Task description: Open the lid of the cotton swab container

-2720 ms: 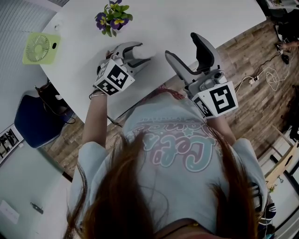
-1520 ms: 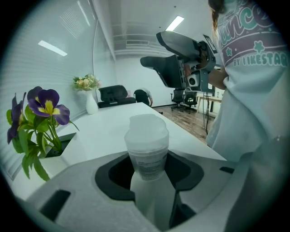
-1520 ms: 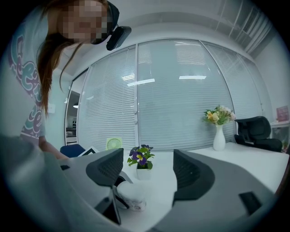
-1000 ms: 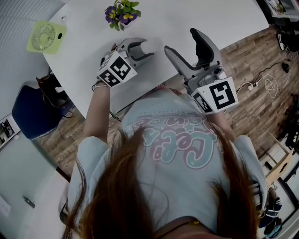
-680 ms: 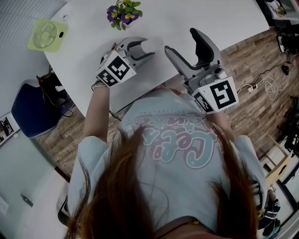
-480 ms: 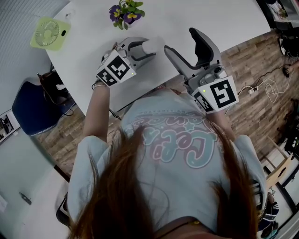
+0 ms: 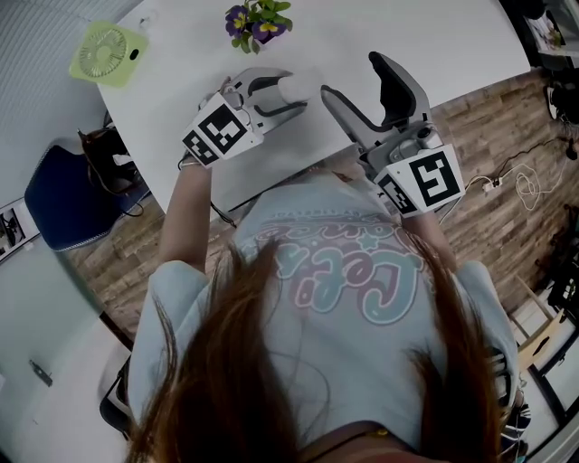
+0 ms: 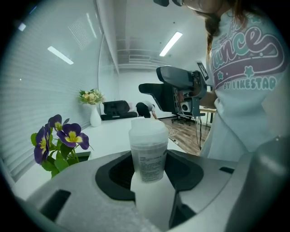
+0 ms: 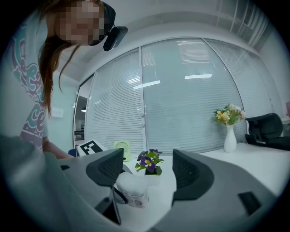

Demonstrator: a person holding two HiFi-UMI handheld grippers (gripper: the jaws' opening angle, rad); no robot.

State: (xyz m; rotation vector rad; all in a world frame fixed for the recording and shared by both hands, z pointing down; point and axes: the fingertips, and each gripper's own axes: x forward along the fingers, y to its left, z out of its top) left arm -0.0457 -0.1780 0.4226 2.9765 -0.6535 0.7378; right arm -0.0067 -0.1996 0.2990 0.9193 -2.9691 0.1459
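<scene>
Above the white table (image 7: 407, 27), left gripper (image 7: 294, 90) jaws pinch the cotton swab container (image 8: 147, 149) — right gripper (image 7: 353, 80) jaws spread.

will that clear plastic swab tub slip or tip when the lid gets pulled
The small translucent plastic cotton swab cylinder looks light, probably easy to lift. Its smooth round wall may twist in the left gripper when the lid is pulled. Taller than wide, it could tip if nudged.

cotton swab container (image 7: 294, 88): in left claw (image 7: 291, 91) | right claw (image 7: 355, 77): right of it | potted flowers (image 7: 258, 20): on worktop (image 7: 434, 36), behind | fan (image 7: 109, 52): far left
</scene>
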